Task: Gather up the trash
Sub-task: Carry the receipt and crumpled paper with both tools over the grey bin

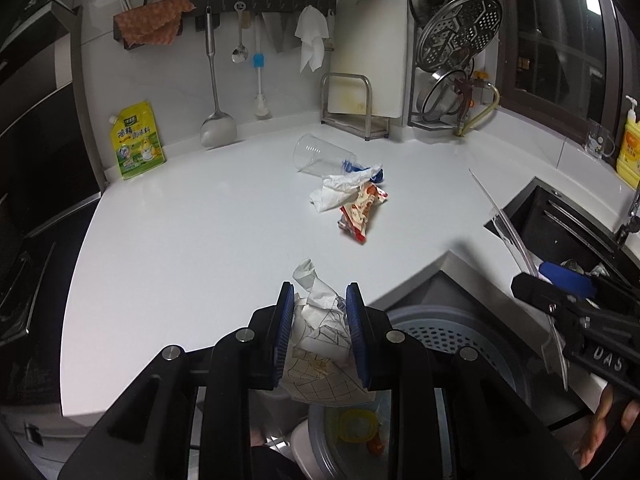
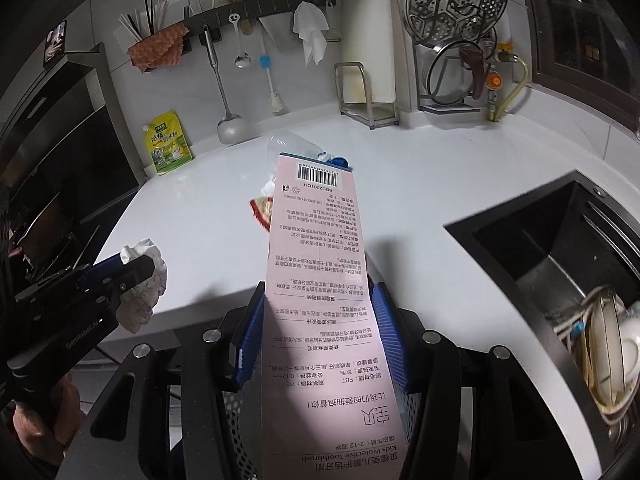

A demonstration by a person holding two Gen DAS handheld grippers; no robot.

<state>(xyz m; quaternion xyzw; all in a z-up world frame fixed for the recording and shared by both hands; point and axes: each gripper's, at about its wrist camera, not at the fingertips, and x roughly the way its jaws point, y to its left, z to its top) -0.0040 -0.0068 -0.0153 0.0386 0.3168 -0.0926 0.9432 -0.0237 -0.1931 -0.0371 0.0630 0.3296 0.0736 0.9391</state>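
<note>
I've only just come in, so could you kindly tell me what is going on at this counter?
A person is clearing rubbish with handheld tongs. The left tongs are shut on a crumpled paper, and the right tongs grip a pink toothbrush package. Both hang over a grey perforated bin at the counter's edge. On the white counter remain a tipped clear plastic cup, a white tissue and a red snack wrapper.
</note>
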